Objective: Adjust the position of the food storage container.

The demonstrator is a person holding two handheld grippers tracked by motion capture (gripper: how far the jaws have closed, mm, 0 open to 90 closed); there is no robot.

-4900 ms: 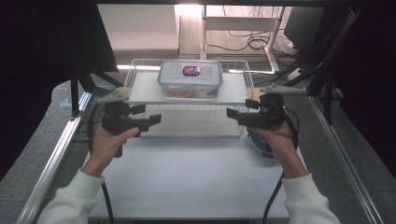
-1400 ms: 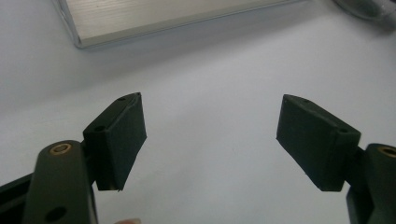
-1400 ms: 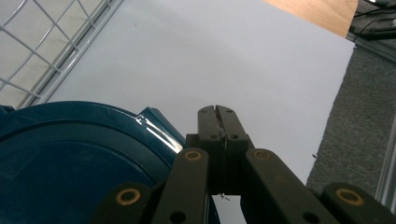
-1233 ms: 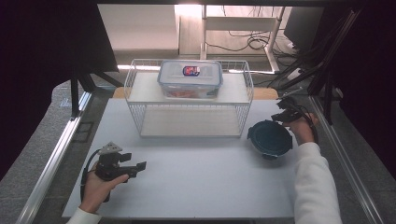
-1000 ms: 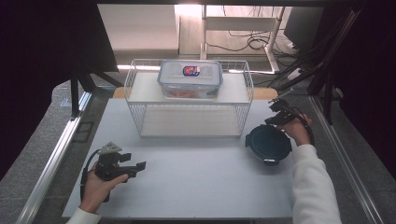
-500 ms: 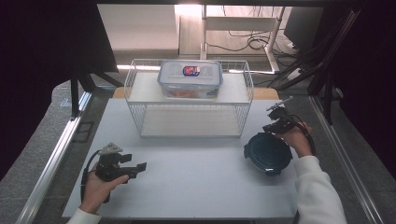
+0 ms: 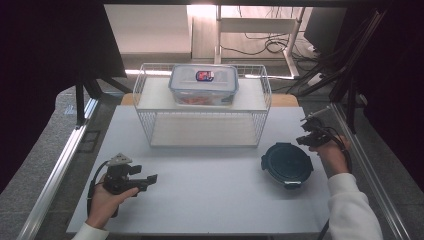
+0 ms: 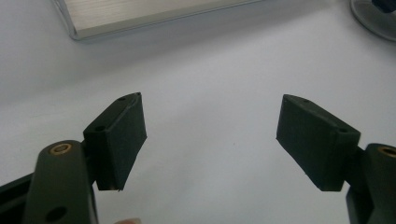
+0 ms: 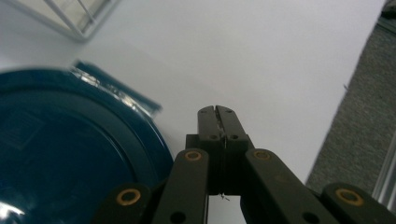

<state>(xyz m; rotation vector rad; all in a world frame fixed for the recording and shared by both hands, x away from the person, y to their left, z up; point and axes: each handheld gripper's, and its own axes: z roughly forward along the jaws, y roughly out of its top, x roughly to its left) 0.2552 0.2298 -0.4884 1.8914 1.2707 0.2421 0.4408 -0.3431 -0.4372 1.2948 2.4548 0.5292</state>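
A round dark blue lidded container point(image 7: 286, 164) lies on the white table point(image 7: 210, 200) at the right; in the right gripper view its lid point(image 9: 56, 154) spreads across the left. My right gripper point(image 7: 306, 131) hovers just past the container's far right rim, jaws shut with nothing between them point(image 9: 217, 109). My left gripper point(image 7: 151, 178) rests low at the table's near left, pointing right. It stands open over bare table point(image 8: 210, 140).
A white wire rack point(image 7: 150, 125) stands at the back middle, its base edge point(image 8: 140, 18) ahead of the left gripper. A clear lidded food box point(image 7: 204, 85) sits on the rack's top shelf. Metal rails edge the table on both sides.
The round container has slid nearer and slightly left over the last second, with the right hand following. Both grippers were earlier raised in front of the rack. The left gripper has stayed still lately.
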